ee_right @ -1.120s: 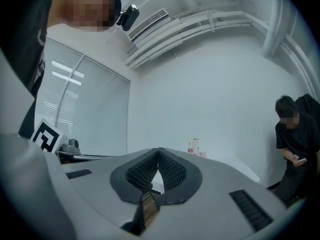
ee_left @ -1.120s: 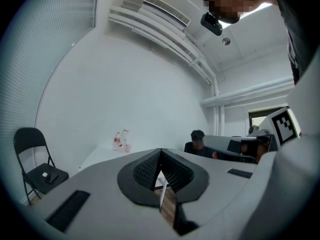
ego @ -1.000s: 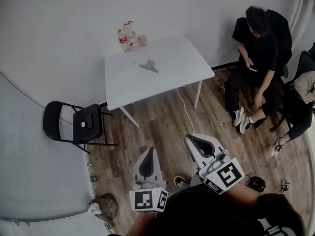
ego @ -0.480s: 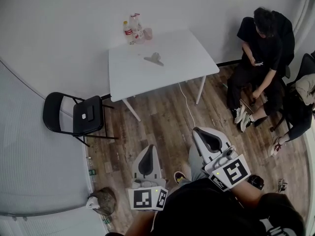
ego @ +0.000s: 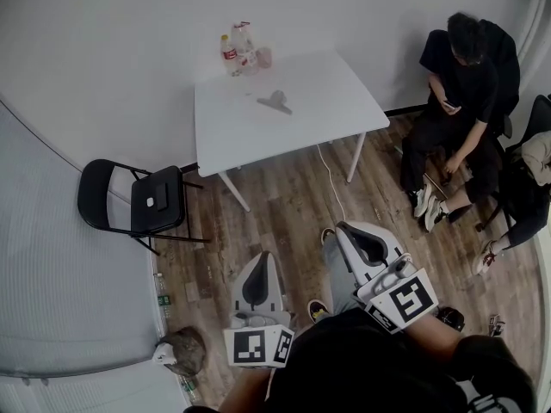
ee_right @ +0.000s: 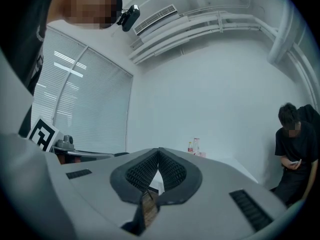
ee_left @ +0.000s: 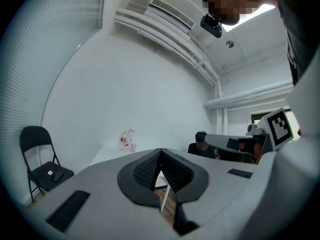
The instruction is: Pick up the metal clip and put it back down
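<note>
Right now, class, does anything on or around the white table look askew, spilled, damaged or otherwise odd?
Nothing stands out. The metal clip lies on the white table, the bottles stand upright at its far edge with no spill visible, and the black folding chair stands upright off to one side.

My head camera looks steeply down from well back of the desk (ego: 284, 119). The cameras on the left tongs (ee_left: 160, 154) and right tongs (ee_right: 159, 153) look level along them, also far off. All three share desk and bottles (ego: 244, 46).
</note>
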Demonstrator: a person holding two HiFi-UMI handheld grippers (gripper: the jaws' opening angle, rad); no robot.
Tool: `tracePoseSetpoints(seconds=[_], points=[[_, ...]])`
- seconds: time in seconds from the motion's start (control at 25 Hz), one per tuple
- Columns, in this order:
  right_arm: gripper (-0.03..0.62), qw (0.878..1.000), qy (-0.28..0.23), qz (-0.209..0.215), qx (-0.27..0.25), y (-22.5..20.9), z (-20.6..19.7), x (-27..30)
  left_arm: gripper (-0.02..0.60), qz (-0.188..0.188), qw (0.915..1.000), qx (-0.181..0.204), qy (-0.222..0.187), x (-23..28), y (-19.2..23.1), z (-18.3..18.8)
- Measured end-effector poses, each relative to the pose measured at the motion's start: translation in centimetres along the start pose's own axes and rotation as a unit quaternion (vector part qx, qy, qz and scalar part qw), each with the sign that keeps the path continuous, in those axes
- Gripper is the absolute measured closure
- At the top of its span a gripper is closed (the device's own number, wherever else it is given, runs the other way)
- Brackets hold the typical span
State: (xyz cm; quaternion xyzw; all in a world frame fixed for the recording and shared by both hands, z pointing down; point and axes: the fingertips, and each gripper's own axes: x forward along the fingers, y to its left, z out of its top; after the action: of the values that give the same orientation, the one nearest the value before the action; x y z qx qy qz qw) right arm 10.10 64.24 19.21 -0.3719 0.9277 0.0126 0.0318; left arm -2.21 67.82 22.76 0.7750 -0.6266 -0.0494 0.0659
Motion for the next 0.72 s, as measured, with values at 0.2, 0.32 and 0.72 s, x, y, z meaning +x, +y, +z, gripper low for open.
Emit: tracePoseSetpoints(seconds=[0.2, 0.32, 0.72], points=[[0.577, 1.0, -0.004, 0.002, 0.0, -0.2, -0.4, 0.7, 0.568, 0.0, 1.0, 0.004, -0.004, 0.3, 0.2, -0.1], [0.578, 1.0, -0.008, 0.003, 0.005, -0.5, -0.6, 1.2, 0.568, 0.003, 1.0, 0.007, -0.005, 0.8, 0.5, -0.2], [0.577, 1.0, -0.015, -0.005, 0.015, -2.5, -1.0, 2.5, 0.569, -0.008, 0.9998, 0.019, 0.001, 3.0, 0.3, -0.2]])
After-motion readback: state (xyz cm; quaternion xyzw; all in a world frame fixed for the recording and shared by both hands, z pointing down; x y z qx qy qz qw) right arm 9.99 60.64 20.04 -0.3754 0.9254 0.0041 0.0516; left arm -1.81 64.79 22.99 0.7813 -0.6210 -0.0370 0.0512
